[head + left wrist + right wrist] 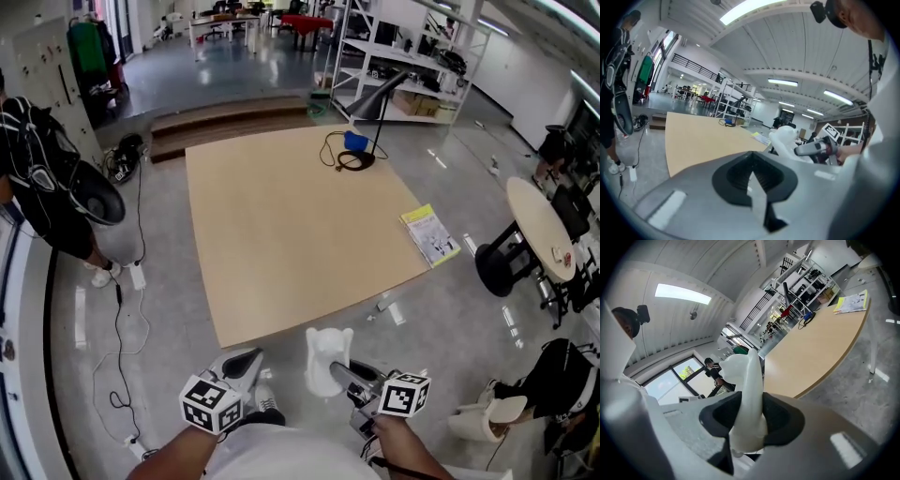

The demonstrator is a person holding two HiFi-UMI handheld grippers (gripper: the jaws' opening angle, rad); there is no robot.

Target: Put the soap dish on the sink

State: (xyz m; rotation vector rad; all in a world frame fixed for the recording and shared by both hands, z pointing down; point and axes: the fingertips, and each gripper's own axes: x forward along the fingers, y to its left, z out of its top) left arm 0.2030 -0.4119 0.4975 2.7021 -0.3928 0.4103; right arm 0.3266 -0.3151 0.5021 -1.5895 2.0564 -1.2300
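The white soap dish (326,361) stands on edge between the pads of my right gripper (339,368), low in the head view, over the grey floor just short of the tan table (291,225). In the right gripper view the soap dish (746,394) fills the gap of the right gripper (747,420), which is shut on it. My left gripper (246,364) hovers beside it to the left with its jaws together and nothing in them. The left gripper view shows the left gripper (752,180) shut, with the soap dish (785,137) off to its right. No sink is in view.
A black desk lamp (375,103) with a cable and a yellow booklet (430,234) lie on the table. A person in black (47,178) stands at the left by floor cables (122,309). A round table (542,225) is right, shelving (403,56) and low steps (230,117) behind.
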